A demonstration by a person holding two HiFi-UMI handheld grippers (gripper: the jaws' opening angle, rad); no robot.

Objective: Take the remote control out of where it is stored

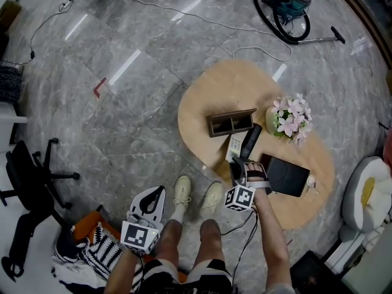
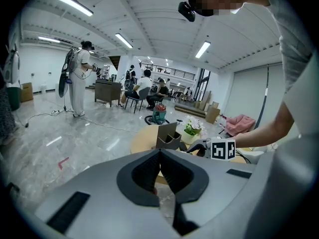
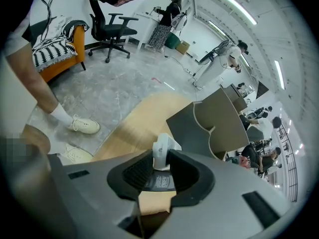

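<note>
- The person stands at the near edge of the low wooden table (image 1: 220, 87), pale shoes (image 1: 182, 192) just short of it.
- The left gripper (image 1: 156, 192) (image 2: 160, 176) is held low beside the person's left leg, well apart from the table. Its jaws are together at the tips, with nothing between them.
- The right gripper (image 1: 243, 164) (image 3: 162, 168) is over the table and angled down, with its marker cube toward the person.
- Its jaws are clamped on the remote control (image 1: 250, 141) (image 3: 160, 179). This is a long dark body with a printed label on the part between the pads.
- A white piece also sits at the jaw tips. It may belong to the held remote or to another, and the right gripper view does not settle which.
- The remote control is outside the organizer (image 1: 231, 122) (image 3: 219, 126). It points toward the organizer's front, with its far end near that front.
- A white remote (image 1: 234, 147) with buttons lies on the table, just beside the dark one.
- The organizer is a dark, open-topped box with a divider, and it stands upright at mid-table.
- A flower pot (image 1: 288, 118) with pink blooms stands beside the organizer. A flat black pad (image 1: 285, 176) lies near the right gripper.
- On the floor beyond the table, a vacuum cleaner (image 1: 291, 2) stands with its hose and wand laid out.
</note>
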